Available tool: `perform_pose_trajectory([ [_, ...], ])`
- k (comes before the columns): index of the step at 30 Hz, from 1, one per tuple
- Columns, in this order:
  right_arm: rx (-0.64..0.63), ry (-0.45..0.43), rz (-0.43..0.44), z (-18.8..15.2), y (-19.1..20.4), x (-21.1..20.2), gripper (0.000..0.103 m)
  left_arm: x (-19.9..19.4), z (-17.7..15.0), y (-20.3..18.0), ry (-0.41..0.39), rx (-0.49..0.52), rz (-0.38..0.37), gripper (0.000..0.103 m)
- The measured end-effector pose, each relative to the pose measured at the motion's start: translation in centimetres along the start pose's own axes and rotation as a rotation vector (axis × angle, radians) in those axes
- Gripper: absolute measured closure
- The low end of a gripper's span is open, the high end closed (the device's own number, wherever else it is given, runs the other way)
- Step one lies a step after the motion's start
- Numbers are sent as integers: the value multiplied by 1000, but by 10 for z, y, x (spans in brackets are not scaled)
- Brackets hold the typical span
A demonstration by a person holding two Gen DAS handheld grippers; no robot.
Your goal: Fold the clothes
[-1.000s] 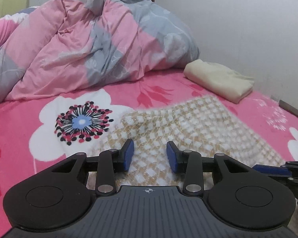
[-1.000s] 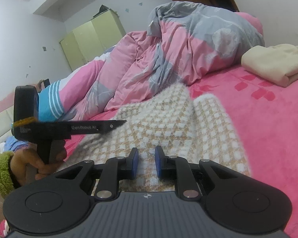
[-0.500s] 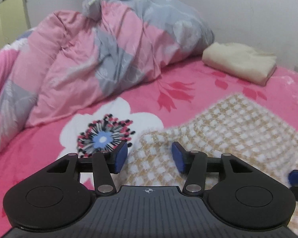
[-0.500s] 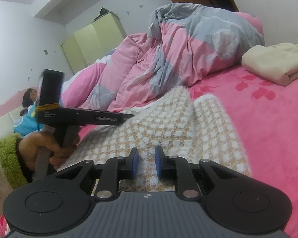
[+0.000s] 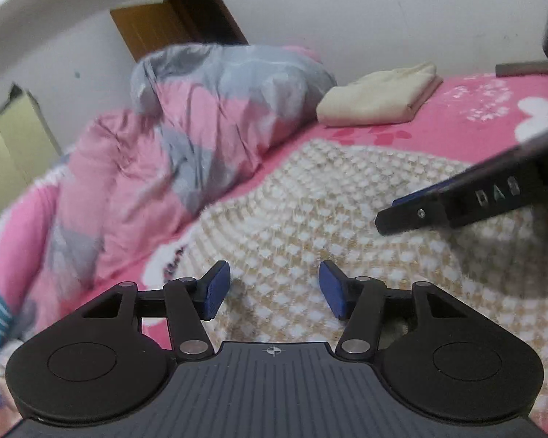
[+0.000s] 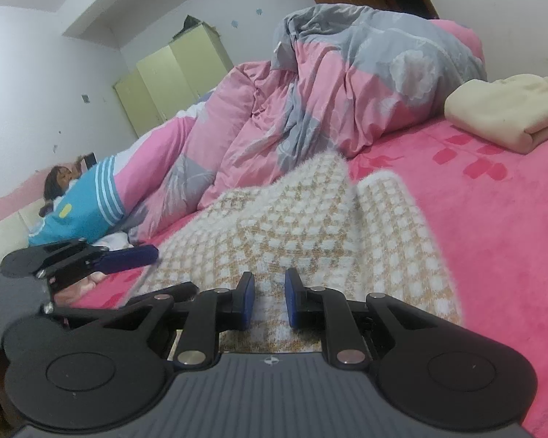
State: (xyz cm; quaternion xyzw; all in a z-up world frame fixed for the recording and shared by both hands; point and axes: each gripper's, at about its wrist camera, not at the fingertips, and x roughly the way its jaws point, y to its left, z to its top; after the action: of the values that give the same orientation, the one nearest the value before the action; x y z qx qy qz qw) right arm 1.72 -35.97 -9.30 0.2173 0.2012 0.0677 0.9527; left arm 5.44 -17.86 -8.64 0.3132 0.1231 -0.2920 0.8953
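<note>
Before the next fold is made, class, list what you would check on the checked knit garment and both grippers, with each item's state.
1. Left gripper free of cloth: ok; jaws opening, nothing pinched between them.
2. Right gripper gripping the beige-and-white checked knit garment: cannot tell; jaws are narrow above the near edge, but no pinched cloth shows.
3. Garment lying flat on the pink bedspread: not ok; a ridge runs down its middle.
4. Folded cream cloth clear of the garment: ok.
5. Pink-and-grey duvet clear of the garment: cannot tell; it meets the far edge.
</note>
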Motion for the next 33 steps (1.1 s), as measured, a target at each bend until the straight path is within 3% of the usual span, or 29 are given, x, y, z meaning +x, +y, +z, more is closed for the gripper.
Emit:
perform_pose_trajectory([
  [3,46,40,-5,9,0,-7,85,3,1,10,16,-58,-27,49],
  [6,82,52,-3,13,1,-23,78,-1,-3,13,11,-80,-43,49],
  [11,-34,74,-40,-2,12,-42,77,-2,-4,9,3,-80,-39,49],
  [17,-107,180,-76,-16,29,-62,77,-2,-5,10,-3,-86,-48,49],
  [20,-141,173,-88,-14,40,-72,76,-2,-5,10,-2,-90,-49,49],
  [24,-181,171,-71,-19,45,-68,72,-2,-5,12,-1,-91,-51,49],
  [29,-135,203,-75,-33,31,-56,72,-11,-3,12,-7,-67,-60,49],
  [33,-138,202,-80,-34,32,-55,72,-46,2,16,-78,-78,-127,48],
])
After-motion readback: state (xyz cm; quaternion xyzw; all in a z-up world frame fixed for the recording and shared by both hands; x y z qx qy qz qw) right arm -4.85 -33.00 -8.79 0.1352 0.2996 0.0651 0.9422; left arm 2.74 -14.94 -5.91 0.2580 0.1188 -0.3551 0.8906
